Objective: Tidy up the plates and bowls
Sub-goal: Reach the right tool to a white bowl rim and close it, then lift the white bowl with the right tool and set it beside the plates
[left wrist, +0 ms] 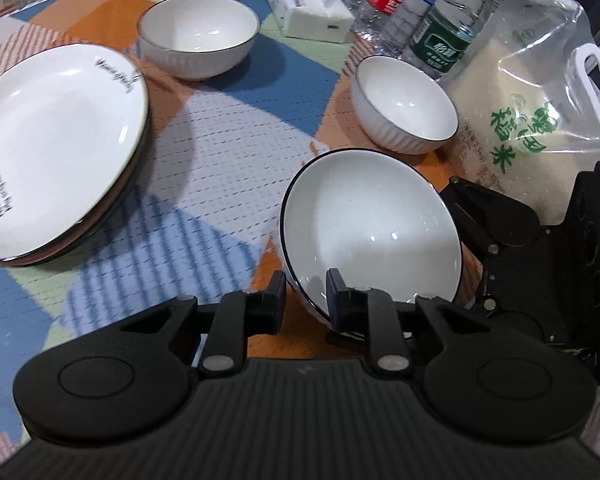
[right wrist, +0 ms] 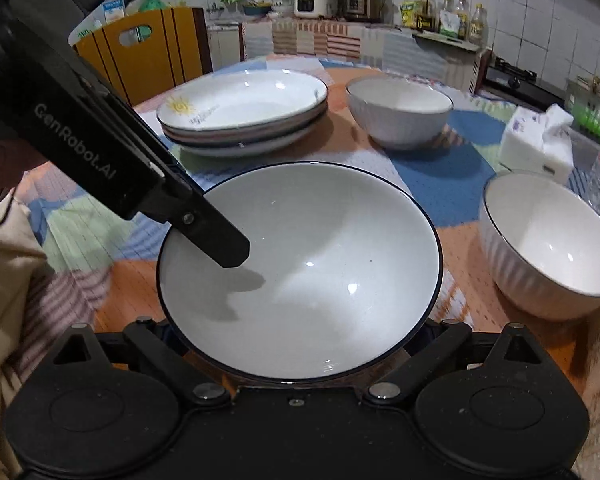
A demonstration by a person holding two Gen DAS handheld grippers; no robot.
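Left wrist view: the left gripper (left wrist: 306,296) pinches the near rim of a black-rimmed bowl (left wrist: 370,232), tilted with its mouth toward the camera. The right gripper (right wrist: 300,344) spreads wide beneath that bowl; its fingertips are hidden. Ribbed bowls (left wrist: 406,106) (left wrist: 198,34) and stacked plates (left wrist: 52,152) stand apart on the patchwork tablecloth (left wrist: 228,152), a rice bag (left wrist: 540,120) just beside.

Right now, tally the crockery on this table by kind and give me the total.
Bowls: 3 (dark-rimmed bowl gripped at its rim by the left tongs, far ribbed bowl, right ribbed bowl)
Plates: 3, judging by the rims in the plate stack
Total: 6
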